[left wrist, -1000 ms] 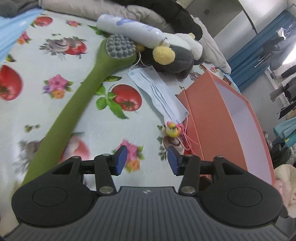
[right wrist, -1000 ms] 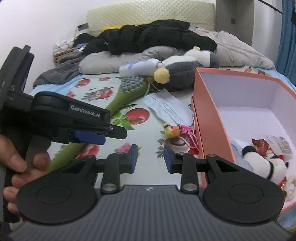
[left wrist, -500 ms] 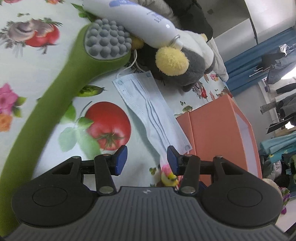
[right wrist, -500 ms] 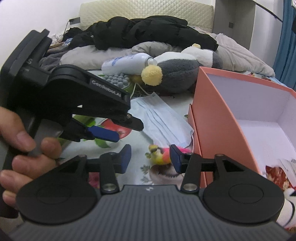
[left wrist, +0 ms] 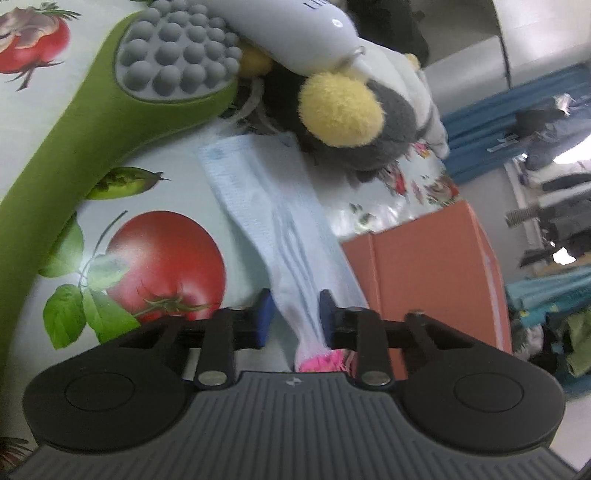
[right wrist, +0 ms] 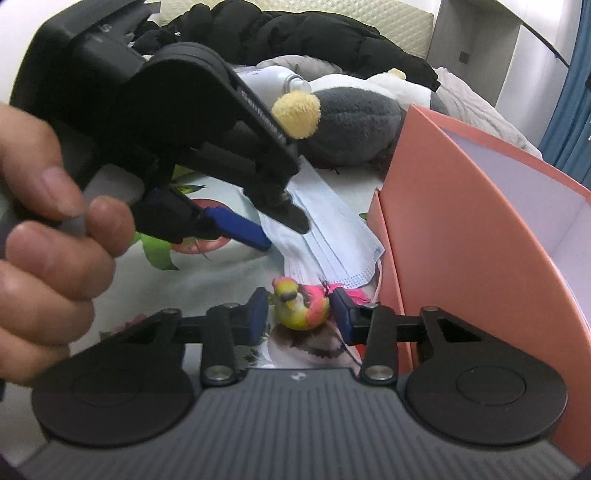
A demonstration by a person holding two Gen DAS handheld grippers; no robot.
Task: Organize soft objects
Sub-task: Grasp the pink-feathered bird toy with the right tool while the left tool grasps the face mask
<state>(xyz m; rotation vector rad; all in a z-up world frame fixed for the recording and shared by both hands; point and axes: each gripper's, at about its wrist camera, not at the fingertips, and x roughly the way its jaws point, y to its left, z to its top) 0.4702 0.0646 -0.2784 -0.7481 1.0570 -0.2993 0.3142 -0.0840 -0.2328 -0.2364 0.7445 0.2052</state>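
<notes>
**Both tongs closing on separate soft items beside the box**

The work surface is a bed [left wrist: 33, 122] covered by a sheet printed with tomatoes and flowers, with dark clothing heaped at its head. An orange box [right wrist: 454, 229] stands open at the right, evidently the collection point.

The face mask [left wrist: 273, 221] lies flat on the sheet, just beside the box. The left tongs [left wrist: 294, 317] straddle its near end, jaws closing, with the fabric between the pads; firm contact cannot be confirmed.

The small yellow-and-pink bird toy [right wrist: 298, 304] rests on the sheet below the mask. The right tongs [right wrist: 299, 312] bracket it, jaws closing, gaps visible on both sides.

A green massager [left wrist: 110, 122], a white bottle [left wrist: 295, 22] and a grey plush [right wrist: 354, 122] wait further up the bed. Judgement: a paired pick-up, so both items go to the box together.
</notes>
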